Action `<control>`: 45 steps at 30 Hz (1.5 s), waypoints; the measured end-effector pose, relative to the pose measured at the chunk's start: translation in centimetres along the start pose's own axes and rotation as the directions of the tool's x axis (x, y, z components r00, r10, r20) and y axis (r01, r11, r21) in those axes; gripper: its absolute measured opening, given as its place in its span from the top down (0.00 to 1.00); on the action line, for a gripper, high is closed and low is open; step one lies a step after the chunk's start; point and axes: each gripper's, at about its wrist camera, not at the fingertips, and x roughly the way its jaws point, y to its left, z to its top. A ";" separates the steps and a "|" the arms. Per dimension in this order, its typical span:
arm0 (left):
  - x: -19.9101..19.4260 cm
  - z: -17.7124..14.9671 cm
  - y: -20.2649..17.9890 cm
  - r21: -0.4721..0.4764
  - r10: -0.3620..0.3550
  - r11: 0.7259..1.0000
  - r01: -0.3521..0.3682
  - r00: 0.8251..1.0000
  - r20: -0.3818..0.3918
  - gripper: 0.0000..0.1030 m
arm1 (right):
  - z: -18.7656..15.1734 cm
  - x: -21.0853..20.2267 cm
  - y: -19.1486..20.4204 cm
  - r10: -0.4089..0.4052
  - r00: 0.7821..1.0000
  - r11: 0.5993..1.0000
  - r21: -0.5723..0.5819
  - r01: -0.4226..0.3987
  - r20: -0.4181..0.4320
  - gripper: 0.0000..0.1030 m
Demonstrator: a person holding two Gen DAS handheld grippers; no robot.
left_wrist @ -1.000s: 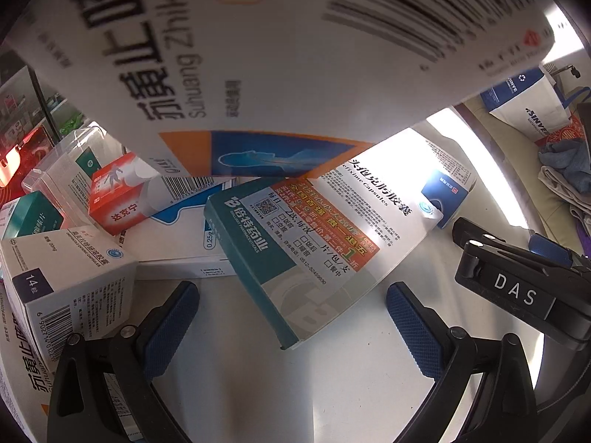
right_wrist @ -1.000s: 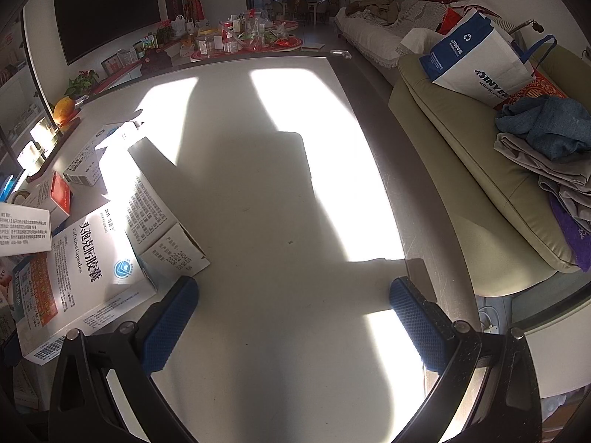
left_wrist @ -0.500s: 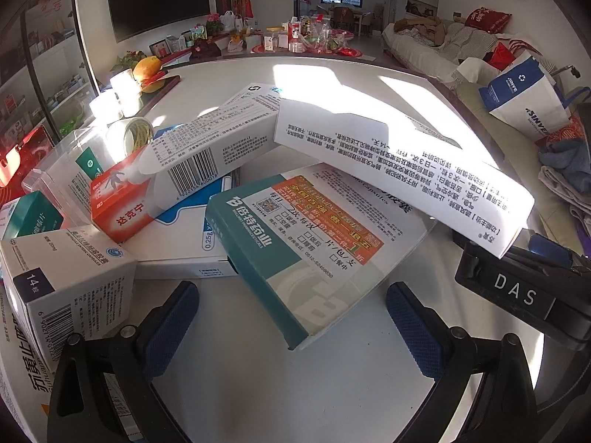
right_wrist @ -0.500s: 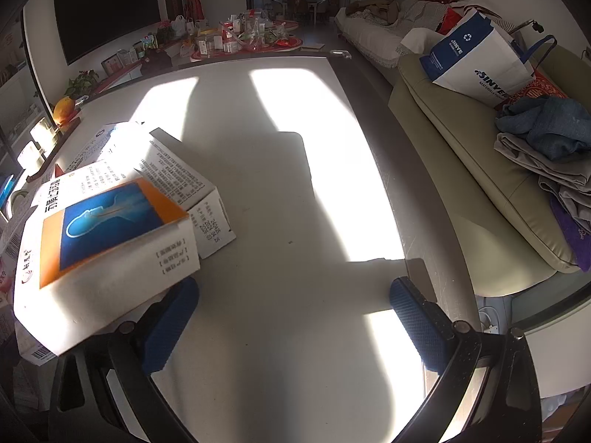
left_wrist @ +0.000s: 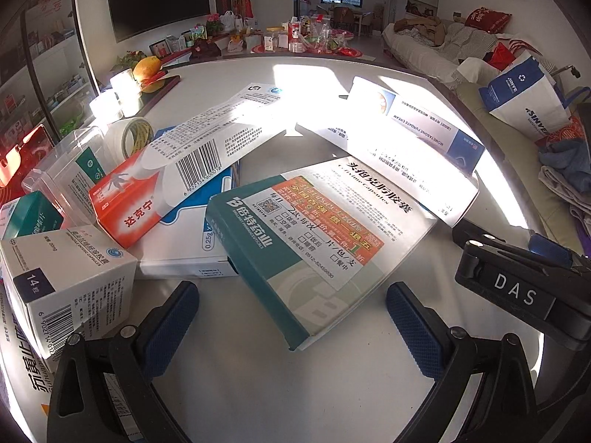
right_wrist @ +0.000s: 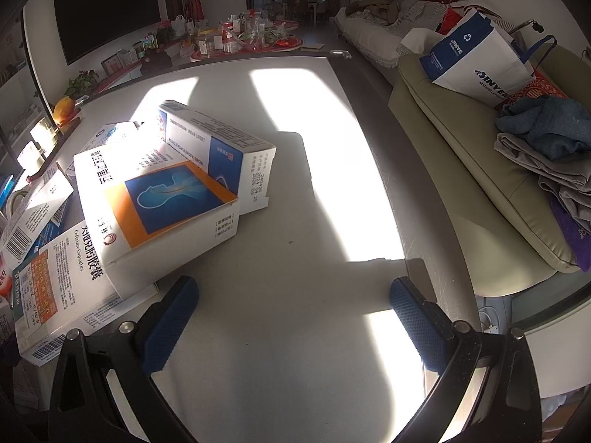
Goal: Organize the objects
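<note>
Both the left gripper [left_wrist: 291, 317] and the right gripper [right_wrist: 293, 319] are held wide open and empty above the table [right_wrist: 295, 332] (medicine boxes [left_wrist: 314, 236] are piled at its left).

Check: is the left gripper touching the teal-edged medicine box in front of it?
Apart. Left wrist view: left gripper is open, bare table showing between each pad and the teal-edged medicine box.

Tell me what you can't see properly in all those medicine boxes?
- Left wrist view: blue-and-white box, mostly covered by the orange-ended box.
- Left wrist view: yellow-lettered box, cut by the left edge.
- Right wrist view: teal box, partly under the orange-and-blue box; small print unreadable.
</note>
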 end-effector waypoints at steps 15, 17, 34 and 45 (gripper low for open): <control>0.0 0.0 0.0 -0.001 0.000 1.000 0.000 1.000 0.000 0.00 | 0.0 0.0 0.0 0.002 1.000 1.000 -0.002 -0.002 0.001 0.00; 0.0 0.0 0.0 -0.001 0.000 1.000 0.000 1.000 0.000 0.00 | -0.1 0.0 0.0 0.002 1.000 1.000 -0.002 -0.002 0.001 0.00; -1.4 0.2 -0.5 0.028 -0.297 0.954 0.300 0.951 -0.088 0.00 | -3.1 -8.1 -7.2 0.323 0.939 0.905 0.252 -0.343 0.120 0.00; -11.3 2.5 4.9 -0.136 -0.861 0.496 0.858 0.506 0.047 0.00 | -6.8 -16.5 -6.5 0.282 0.931 0.916 0.223 -0.333 0.232 0.00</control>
